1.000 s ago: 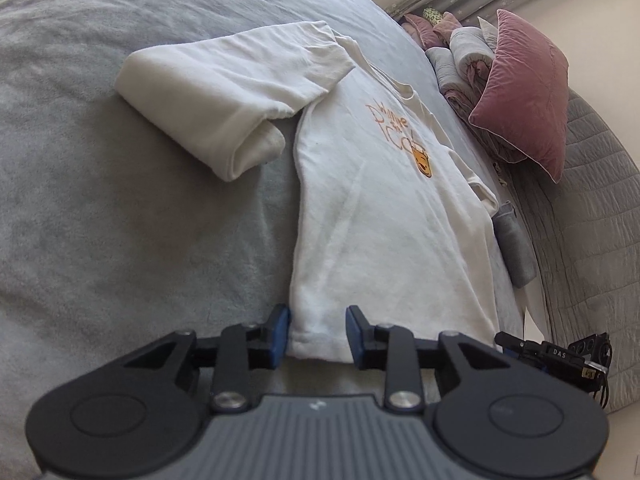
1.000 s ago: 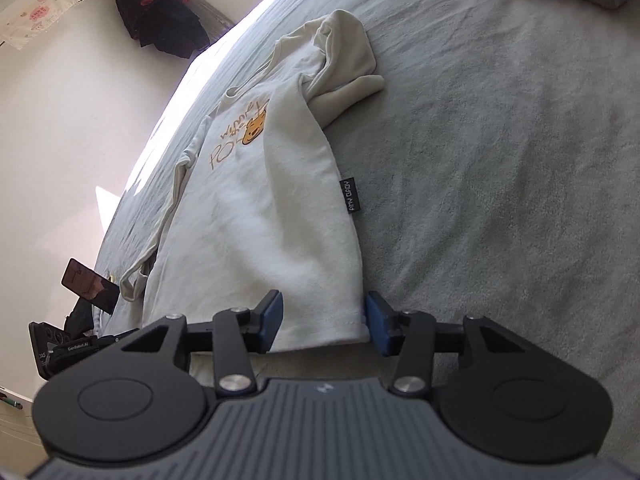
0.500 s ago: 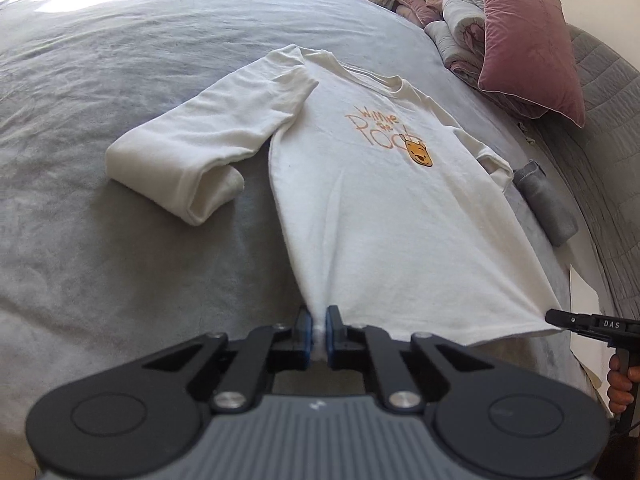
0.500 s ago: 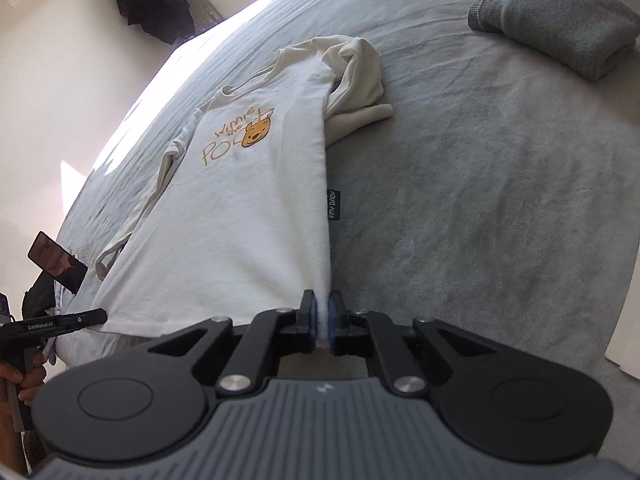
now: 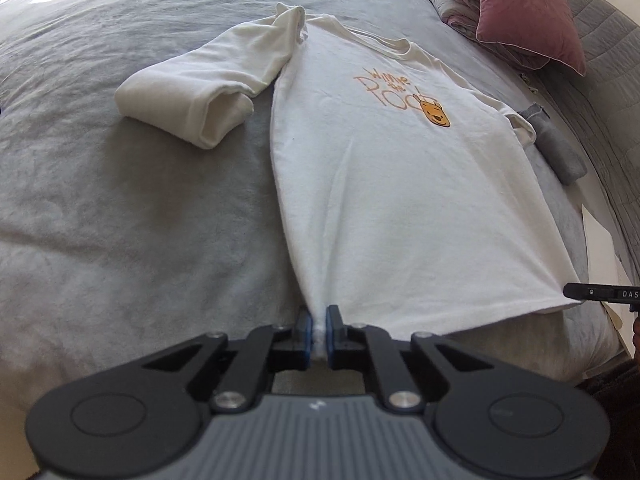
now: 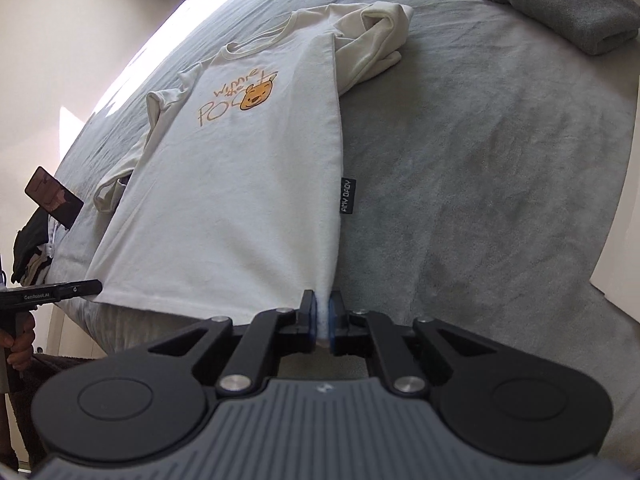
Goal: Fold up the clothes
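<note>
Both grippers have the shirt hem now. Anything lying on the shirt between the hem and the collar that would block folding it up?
Nothing visible. The shirt body is bare from hem to collar; its bunched sleeve lies off to the side on the bed.

grey folded cloth [image 6: 560, 4] cut off by frame edge, pink pillow [image 5: 524, 12] cropped

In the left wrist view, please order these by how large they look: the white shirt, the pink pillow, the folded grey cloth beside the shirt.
1. white shirt, clearly largest.
2. pink pillow, partly cut off by the picture's edge.
3. folded grey cloth, smallest.
The pillow lies farther away, so its true size is unsure.
</note>
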{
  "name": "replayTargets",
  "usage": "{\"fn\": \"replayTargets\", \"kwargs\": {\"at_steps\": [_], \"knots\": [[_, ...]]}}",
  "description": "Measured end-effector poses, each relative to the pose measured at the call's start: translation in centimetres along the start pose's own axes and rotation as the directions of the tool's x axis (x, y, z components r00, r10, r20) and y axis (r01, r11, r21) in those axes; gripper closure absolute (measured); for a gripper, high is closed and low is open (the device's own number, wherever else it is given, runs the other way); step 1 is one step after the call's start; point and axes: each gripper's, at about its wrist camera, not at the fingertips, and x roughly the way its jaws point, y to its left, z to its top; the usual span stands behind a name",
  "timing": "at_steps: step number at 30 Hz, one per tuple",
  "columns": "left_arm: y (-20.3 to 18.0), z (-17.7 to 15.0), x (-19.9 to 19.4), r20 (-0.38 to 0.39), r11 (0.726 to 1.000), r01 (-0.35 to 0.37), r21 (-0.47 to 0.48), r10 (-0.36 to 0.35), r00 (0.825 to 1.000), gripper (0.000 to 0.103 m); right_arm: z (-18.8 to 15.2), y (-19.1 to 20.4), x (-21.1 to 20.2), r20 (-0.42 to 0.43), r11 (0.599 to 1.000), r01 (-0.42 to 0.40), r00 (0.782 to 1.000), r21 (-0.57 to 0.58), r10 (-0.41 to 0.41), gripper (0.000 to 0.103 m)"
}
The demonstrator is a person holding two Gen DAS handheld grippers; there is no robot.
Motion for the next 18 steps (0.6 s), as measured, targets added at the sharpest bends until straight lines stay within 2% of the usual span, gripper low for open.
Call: {"fn": "replayTargets", "kwargs": {"at_steps": [5, 6, 7, 10, 13, 14, 16, 18], "knots": [[0.7, 0.8, 0.7, -0.039, 0.999, 0.006, -0.036, -0.007, 0.999, 0.094, 1.3, -1.1, 1.6, -0.055, 0.998, 0.003, 0.999, 0.063, 0.001, 0.094], [0.5, 1.0, 0.5, -0.051, 1.0, 0.0, -0.026, -0.002, 0.999, 0.09, 1.7, -1.2, 1.6, -0.061, 0.997, -0.003, 0.998, 0.08, 0.008, 0.094], [0.4, 1.3, 0.3, -0.062, 1.0, -0.009, -0.016, 0.008, 0.998, 0.087, 2.0, -1.3, 1.5, -0.061, 0.995, -0.009, 0.998, 0.095, 0.015, 0.086], [-0.4, 1.9, -0.6, -0.077, 0.997, -0.07, 0.027, 0.072, 0.994, 0.073, 3.3, -2.0, 0.9, -0.033, 0.99, -0.024, 0.999, 0.139, 0.029, 0.085], [-1.1, 2.8, -1.4, -0.062, 0.993, -0.099, 0.057, 0.102, 0.993, 0.068, 4.8, -3.4, 0.5, 0.005, 0.978, -0.04, 0.999, 0.206, 0.039, 0.082], [-1.5, 3.2, -1.6, -0.054, 0.993, -0.1, 0.062, 0.103, 0.993, 0.067, 5.4, -3.9, 0.5, 0.024, 0.97, -0.05, 0.999, 0.238, 0.046, 0.08], [-2.4, 4.3, -1.9, -0.034, 0.992, -0.1, 0.072, 0.102, 0.994, 0.063, 6.7, -4.7, 0.5, 0.061, 0.957, -0.069, 0.997, 0.283, 0.054, 0.062], [-3.8, 5.5, -1.8, -0.012, 0.991, -0.1, 0.088, 0.101, 0.995, 0.061, 7.9, -5.1, 0.6, 0.103, 0.948, -0.079, 0.993, 0.309, 0.05, 0.061]]}}
